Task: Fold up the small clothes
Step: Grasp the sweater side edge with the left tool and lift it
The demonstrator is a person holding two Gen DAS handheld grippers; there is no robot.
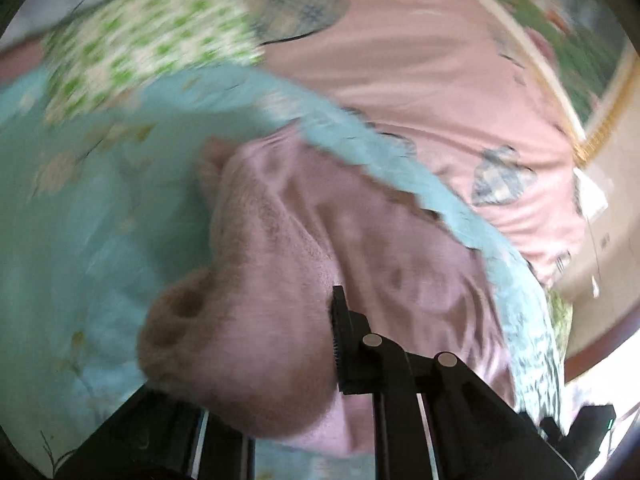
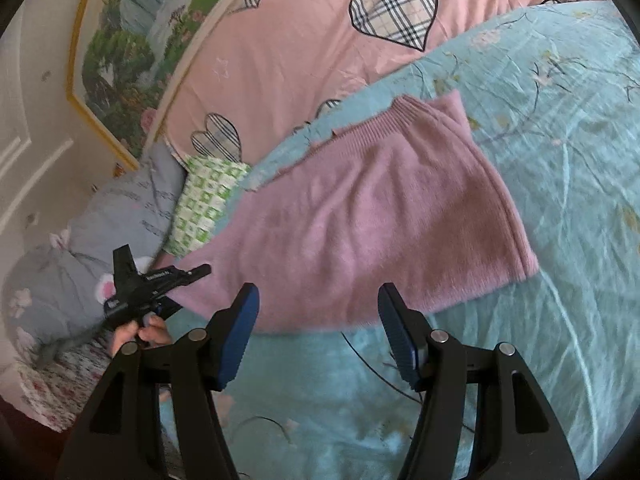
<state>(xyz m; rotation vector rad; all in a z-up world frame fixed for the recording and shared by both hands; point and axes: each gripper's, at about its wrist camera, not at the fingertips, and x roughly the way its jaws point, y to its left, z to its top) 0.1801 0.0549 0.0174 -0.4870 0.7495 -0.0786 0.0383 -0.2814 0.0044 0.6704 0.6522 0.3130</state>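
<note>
The pink sweater point(image 2: 360, 216) is pinched at its nine-o'clock edge by the left gripper point(image 2: 200, 270). The right gripper point(image 2: 318, 336) is held at six o'clock, jaws wide.

The left wrist view is being smeared by motion blur. The left gripper point(image 1: 280, 344) is being largely hidden by the sweater point(image 1: 280, 280) bunched between its fingers; only one finger point(image 1: 340, 340) is being shown clearly, so the grip cannot be judged. The sweater's near edge is being covered behind the right gripper's point(image 2: 318, 336) fingers.
</note>
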